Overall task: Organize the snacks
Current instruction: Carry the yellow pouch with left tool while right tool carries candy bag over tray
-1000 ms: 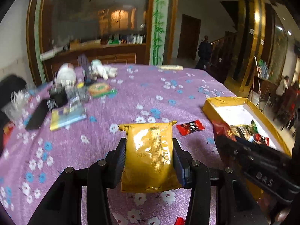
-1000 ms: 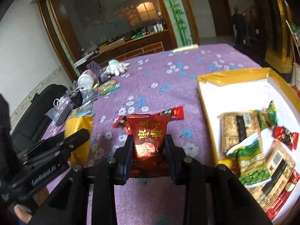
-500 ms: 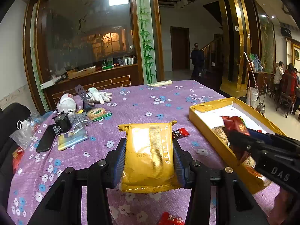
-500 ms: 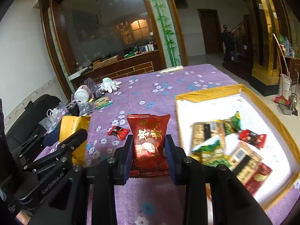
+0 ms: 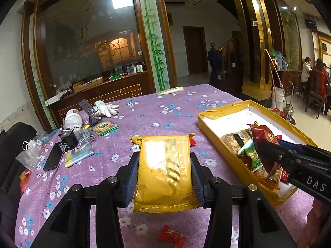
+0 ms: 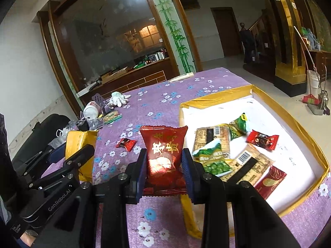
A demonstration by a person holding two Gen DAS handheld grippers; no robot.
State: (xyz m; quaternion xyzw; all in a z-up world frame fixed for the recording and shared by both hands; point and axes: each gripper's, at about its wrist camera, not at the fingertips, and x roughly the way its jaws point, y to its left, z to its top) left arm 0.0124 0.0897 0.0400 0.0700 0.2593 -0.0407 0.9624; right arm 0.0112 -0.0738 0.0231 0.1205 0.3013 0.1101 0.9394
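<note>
A wood-panelled dining hall; in the foreground, a table under a purple cloth printed with white and blue flowers (image 5: pixel 157 124).

Left wrist view: the left gripper (image 5: pixel 164 177) is clamped on a glossy yellow foil snack packet (image 5: pixel 164 169), held upright by its 2 long edges and lifted clear of the cloth. To its right lies the shallow yellow-rimmed cardboard box with a white floor (image 5: pixel 219 132), already holding several snacks. The right gripper (image 5: pixel 266 155) reaches over the box's near end with a dark red foil snack packet (image 5: pixel 263 138). 2 small red candy wrappers remain on the cloth — one (image 5: pixel 192 142) just behind the yellow packet, one (image 5: pixel 170 237) below the gripper.

Right wrist view: the right gripper (image 6: pixel 164 171) is closed on the dark red packet (image 6: pixel 164 150), upright, beside the box's left wall (image 6: pixel 182 119). Inside the box lie green pea packets (image 6: pixel 215 163), tan barcoded bars (image 6: pixel 246 165) and red candies (image 6: pixel 261 139).

Judged step: carrying both packets to the box. To do it well, bring each packet fully past the rim and low over bare white floor before letting go — releasing 1 at a time should keep the 2 grippers from colliding.
</note>
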